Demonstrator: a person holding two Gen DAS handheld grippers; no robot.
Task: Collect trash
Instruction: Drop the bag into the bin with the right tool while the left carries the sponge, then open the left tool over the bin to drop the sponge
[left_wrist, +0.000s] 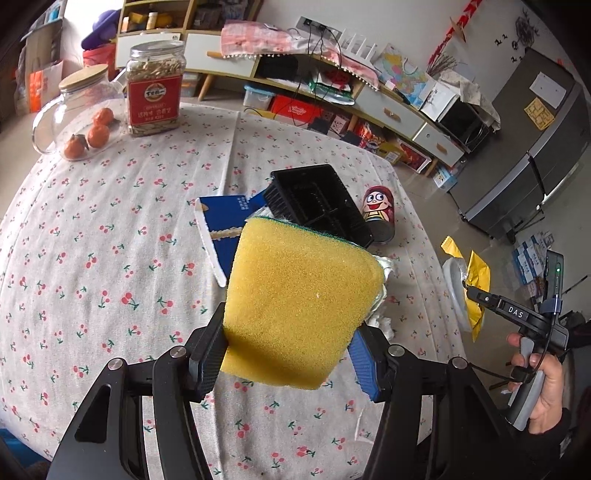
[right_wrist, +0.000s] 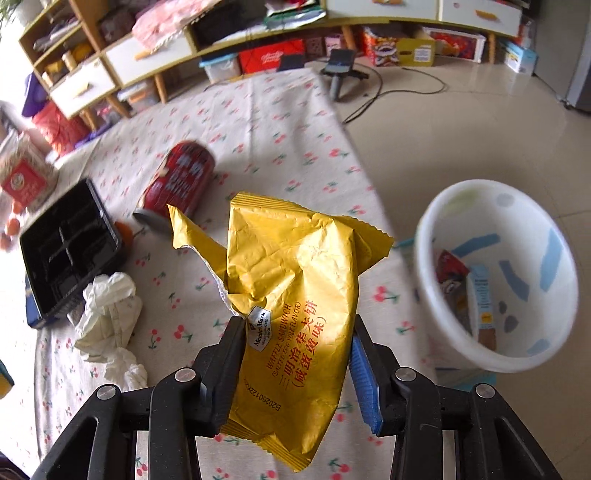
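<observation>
Right gripper (right_wrist: 295, 354) pinches crinkled yellow foil snack wrapper (right_wrist: 295, 295) above the tablecloth, w/ white plastic trash bin (right_wrist: 436, 295) just right, off the table edge. Left gripper (left_wrist: 291, 350) clamps yellow sponge (left_wrist: 299, 295). Risk: thin, slick foil slips out before reaching bin, or lands on the rim.

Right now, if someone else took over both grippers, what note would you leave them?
Left gripper: jaws shut on the yellow sponge with green backing, held above the cherry-print tablecloth.
Right gripper: jaws shut on the crumpled yellow snack wrapper, lifted off the table near the white plastic bin on the floor.
Done: some wrappers already lie in the bin.
Left: drop the yellow wrapper in the bin, then collect the crumpled white tissues, the black plastic tray and the red can lying on its side.
</observation>
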